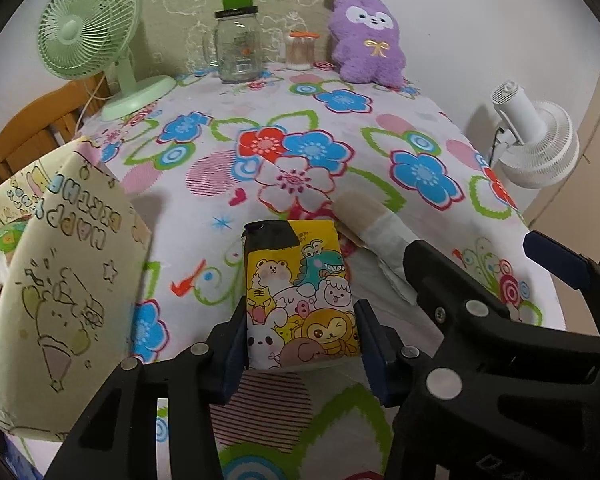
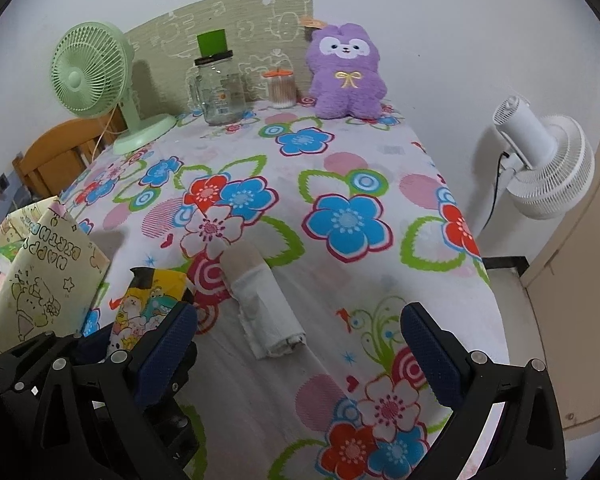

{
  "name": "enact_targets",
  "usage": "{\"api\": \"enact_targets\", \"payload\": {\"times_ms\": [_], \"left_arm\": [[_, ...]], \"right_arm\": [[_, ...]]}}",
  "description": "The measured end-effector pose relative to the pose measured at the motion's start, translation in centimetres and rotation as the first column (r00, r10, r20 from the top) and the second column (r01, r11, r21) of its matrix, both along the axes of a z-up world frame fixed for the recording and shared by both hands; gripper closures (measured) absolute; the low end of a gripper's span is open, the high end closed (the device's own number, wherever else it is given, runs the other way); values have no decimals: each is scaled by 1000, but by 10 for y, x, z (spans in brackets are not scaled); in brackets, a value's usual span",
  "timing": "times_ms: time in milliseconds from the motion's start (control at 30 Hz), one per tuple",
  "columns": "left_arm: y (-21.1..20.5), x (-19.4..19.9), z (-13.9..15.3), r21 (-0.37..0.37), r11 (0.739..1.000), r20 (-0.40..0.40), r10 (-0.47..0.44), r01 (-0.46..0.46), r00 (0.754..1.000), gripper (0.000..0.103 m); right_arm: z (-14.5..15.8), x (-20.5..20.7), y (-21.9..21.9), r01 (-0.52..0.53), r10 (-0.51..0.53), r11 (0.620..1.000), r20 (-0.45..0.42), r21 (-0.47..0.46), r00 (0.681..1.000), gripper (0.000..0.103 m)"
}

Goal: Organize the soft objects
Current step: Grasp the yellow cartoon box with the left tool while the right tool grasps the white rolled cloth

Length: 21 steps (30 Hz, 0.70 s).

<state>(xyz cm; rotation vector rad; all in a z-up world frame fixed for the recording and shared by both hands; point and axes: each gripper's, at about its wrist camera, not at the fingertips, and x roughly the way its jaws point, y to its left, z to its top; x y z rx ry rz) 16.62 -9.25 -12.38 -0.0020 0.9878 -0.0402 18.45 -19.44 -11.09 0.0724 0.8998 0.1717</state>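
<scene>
Left gripper (image 1: pixel 302 344) clamped on a yellow cartoon-print tissue pack (image 1: pixel 300 296), its blue pads pressing the pack's two sides; the pack stands upright over the near part of the floral tablecloth (image 1: pixel 380 152). Right gripper (image 2: pixel 300 356) with jaws spread wide apart, holding nothing. Between and just beyond its fingers, a rolled white cloth (image 2: pixel 266 312) lies on the tablecloth, touching it along its length, its beige end pointing away from the camera. In the left wrist view the same roll lies just right of the tissue pack; whether they touch cannot be told. A "Happy Birthday" paper gift bag (image 1: pixel 68 288) stands open at the tablecloth's left edge, near the pack. Along the far edge of the tablecloth, left to right: green desk fan (image 2: pixel 96 80), glass mug jar (image 2: pixel 220 88) with black lid, cotton-swab container (image 2: pixel 282 88), purple plush toy (image 2: pixel 346 74). A white floor fan (image 2: pixel 544 164) stands beyond the tablecloth's right edge.
</scene>
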Motion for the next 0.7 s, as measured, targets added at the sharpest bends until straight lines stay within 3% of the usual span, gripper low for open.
{"api": "enact_targets", "payload": {"times_ms": [300, 700], "left_arm": [[17, 13, -8, 2, 998, -17, 66, -66, 998, 52], [21, 19, -14, 1, 998, -32, 68, -68, 997, 52]], "right_arm": [[-8, 18, 12, -28, 27, 1000, -16, -11, 999, 1], [-29, 37, 21, -53, 53, 999, -108, -3, 993, 29]]}}
